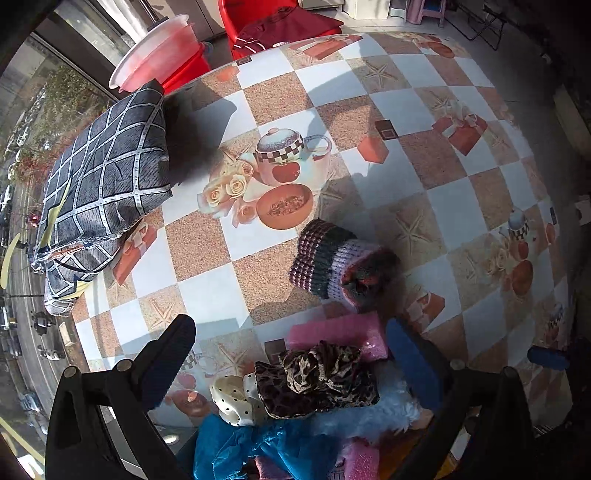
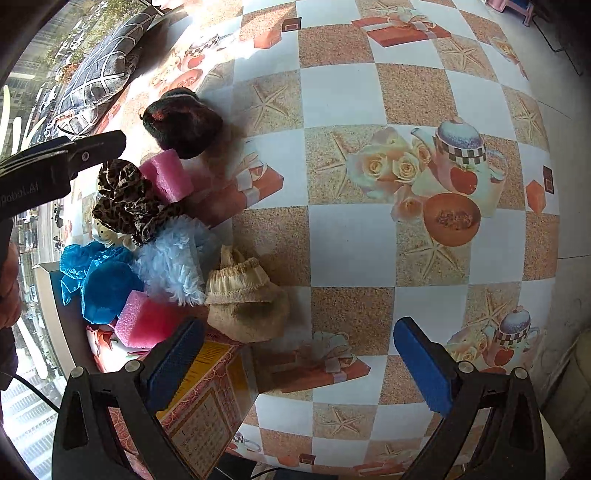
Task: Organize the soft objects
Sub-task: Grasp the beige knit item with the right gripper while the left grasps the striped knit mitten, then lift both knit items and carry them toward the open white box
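Note:
A heap of soft items lies at the table's near left edge: a leopard-print cloth (image 1: 317, 376) (image 2: 125, 199), pink foam blocks (image 1: 332, 332) (image 2: 166, 177), a pale blue fluffy piece (image 2: 177, 258), a crumpled blue bag (image 2: 99, 284), a polka-dot cloth (image 1: 232, 398) and a beige cloth (image 2: 247, 302). A striped knitted hat (image 1: 332, 258) (image 2: 183, 122) lies just beyond the heap. My left gripper (image 1: 290, 328) hovers open above the leopard cloth and foam, holding nothing. My right gripper (image 2: 299, 328) is open too, just right of the beige cloth.
A grey checked pillow (image 1: 103, 177) (image 2: 99, 74) rests at the table's far left edge. Behind it stand a pink basin (image 1: 155, 55) and a red chair (image 1: 280, 22). A printed box (image 2: 207, 406) sits under the right gripper's left finger. The checked tablecloth (image 2: 369, 240) stretches right.

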A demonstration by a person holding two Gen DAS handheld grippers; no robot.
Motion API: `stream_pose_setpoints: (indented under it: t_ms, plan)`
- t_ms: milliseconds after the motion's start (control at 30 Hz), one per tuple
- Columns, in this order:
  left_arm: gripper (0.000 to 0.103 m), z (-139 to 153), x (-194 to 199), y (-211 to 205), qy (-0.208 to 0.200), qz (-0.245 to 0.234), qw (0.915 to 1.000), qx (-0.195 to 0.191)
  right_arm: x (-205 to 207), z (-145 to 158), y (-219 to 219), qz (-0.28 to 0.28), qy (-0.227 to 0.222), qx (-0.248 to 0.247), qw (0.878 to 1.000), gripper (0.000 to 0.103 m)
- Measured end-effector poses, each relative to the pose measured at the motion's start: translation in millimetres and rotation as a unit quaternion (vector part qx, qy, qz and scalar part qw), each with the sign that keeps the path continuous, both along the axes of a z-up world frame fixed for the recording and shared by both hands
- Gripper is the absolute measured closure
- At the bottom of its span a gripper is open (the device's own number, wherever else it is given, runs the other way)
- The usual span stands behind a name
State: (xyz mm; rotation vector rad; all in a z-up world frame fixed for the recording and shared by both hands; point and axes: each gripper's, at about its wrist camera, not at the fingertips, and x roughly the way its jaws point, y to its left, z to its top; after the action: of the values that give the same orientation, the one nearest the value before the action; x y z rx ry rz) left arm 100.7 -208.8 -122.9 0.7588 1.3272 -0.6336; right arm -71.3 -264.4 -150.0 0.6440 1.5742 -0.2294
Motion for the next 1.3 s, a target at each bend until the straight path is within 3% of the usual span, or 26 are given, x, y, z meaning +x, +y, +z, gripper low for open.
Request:
stream_pose_setpoints:
  t_ms: [200, 267, 300, 367, 400, 433, 467, 500, 633, 767, 933, 1067, 1133, 1300]
  plan:
    - [0.004, -47.4, 4.8, -30.3, 0.032, -0.003, 0.9986, 0.043, 20.8, -38.4, 30.6, 0.08, 0.015, 0.003, 0.997, 0.0]
    - [0.02, -55.8, 8.4, -33.6, 0.056, 0.008, 0.9974, 0.045, 24.9, -45.8, 41.4, 0.11, 0.026, -0.013, 0.994, 0.01]
    - [0.023, -59.7, 10.3, -35.0, 0.073, 0.016, 0.9962, 0.044, 26.2, -46.9, 46.6, 0.125, 0.031, -0.027, 0.991, 0.013]
    - [0.026, -64.8, 12.1, -38.6, 0.081, 0.025, 0.9949, 0.056, 28.5, -42.1, 56.7, 0.158, 0.026, -0.057, 0.985, 0.034]
    - [0.028, -66.4, 12.6, -40.6, 0.084, 0.024, 0.9945, 0.057, 28.6, -38.5, 59.7, 0.167, 0.021, -0.063, 0.984, 0.057]
    - [0.033, -66.4, 12.8, -42.0, 0.088, 0.024, 0.9944, 0.053, 27.8, -35.5, 60.1, 0.168, 0.016, -0.051, 0.984, 0.07]
    - [0.036, -65.7, 13.4, -43.0, 0.092, 0.025, 0.9943, 0.046, 26.1, -33.1, 58.0, 0.161, 0.014, -0.043, 0.986, 0.07]
    - [0.041, -64.3, 14.6, -42.2, 0.096, 0.029, 0.9942, 0.04, 23.4, -29.8, 54.7, 0.154, 0.011, -0.046, 0.987, 0.079]
    - [0.052, -44.6, 20.2, -32.7, 0.102, 0.056, 0.9931, -0.015, 4.8, -7.3, 29.6, 0.109, -0.036, -0.031, 0.993, 0.081]
    - [0.052, 0.0, 12.8, -23.1, 0.053, 0.071, 0.9936, -0.07, -26.9, 22.6, 1.1, 0.061, -0.066, -0.049, 0.995, 0.081]
    - [0.052, 54.7, -16.8, -23.7, 0.0, 0.049, 0.9917, -0.119, -67.0, 44.1, -30.7, -0.009, -0.087, -0.033, 0.996, 0.081]
    - [0.052, 92.6, -34.7, -19.6, -0.006, 0.051, 0.9884, -0.143, -90.3, 51.0, -47.5, -0.056, -0.111, 0.021, 0.992, 0.081]
    - [0.052, 105.5, -57.4, -18.8, -0.013, 0.038, 0.9886, -0.145, -95.9, 61.5, -53.9, -0.067, -0.114, 0.024, 0.991, 0.08]
    - [0.051, 124.3, -110.6, -14.0, -0.013, 0.016, 0.9876, -0.156, -121.3, 42.1, -58.7, -0.068, -0.087, 0.047, 0.993, 0.08]
